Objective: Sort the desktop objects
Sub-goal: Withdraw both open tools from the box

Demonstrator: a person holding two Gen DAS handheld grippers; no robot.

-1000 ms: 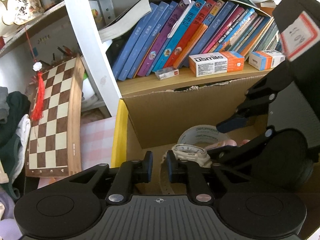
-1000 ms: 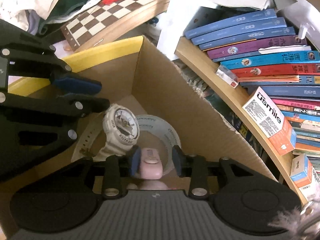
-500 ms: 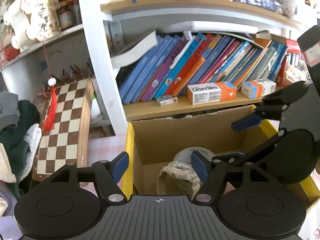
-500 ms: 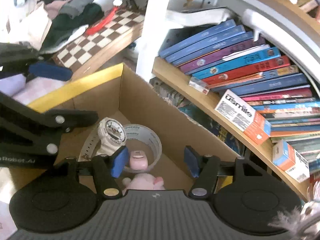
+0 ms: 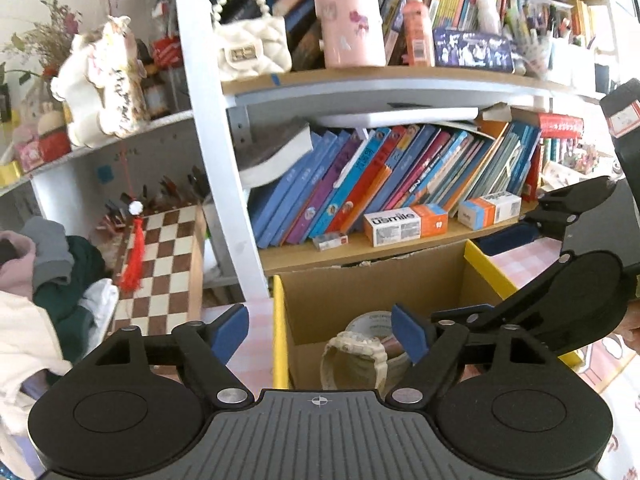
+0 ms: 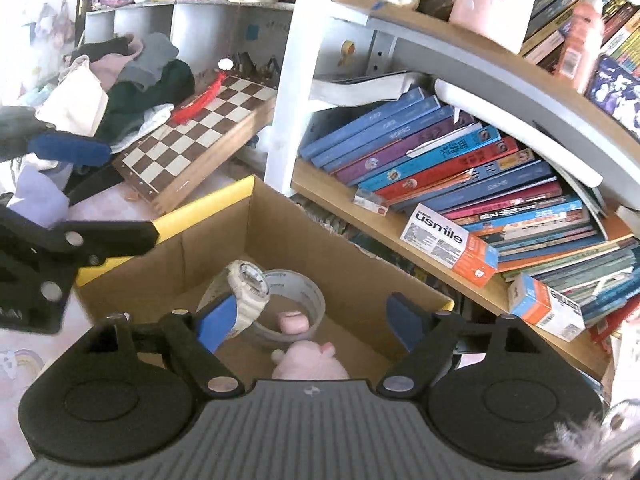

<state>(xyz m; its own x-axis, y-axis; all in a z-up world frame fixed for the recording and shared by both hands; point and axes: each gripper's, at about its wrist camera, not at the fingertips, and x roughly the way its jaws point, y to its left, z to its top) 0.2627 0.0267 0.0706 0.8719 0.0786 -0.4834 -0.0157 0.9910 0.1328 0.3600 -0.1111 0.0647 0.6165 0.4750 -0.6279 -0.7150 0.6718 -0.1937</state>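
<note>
A white watch (image 6: 247, 294), a tape roll (image 6: 298, 307) and a pink toy (image 6: 310, 364) are held in the cardboard box (image 6: 332, 256), above which the left gripper (image 5: 320, 330) and right gripper (image 6: 308, 318) are spread wide and empty.

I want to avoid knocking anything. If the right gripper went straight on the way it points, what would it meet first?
Probably the tape roll inside the cardboard box, with the small pink piece lying in its ring. The right gripper is open and empty; depth is unclear.
</note>
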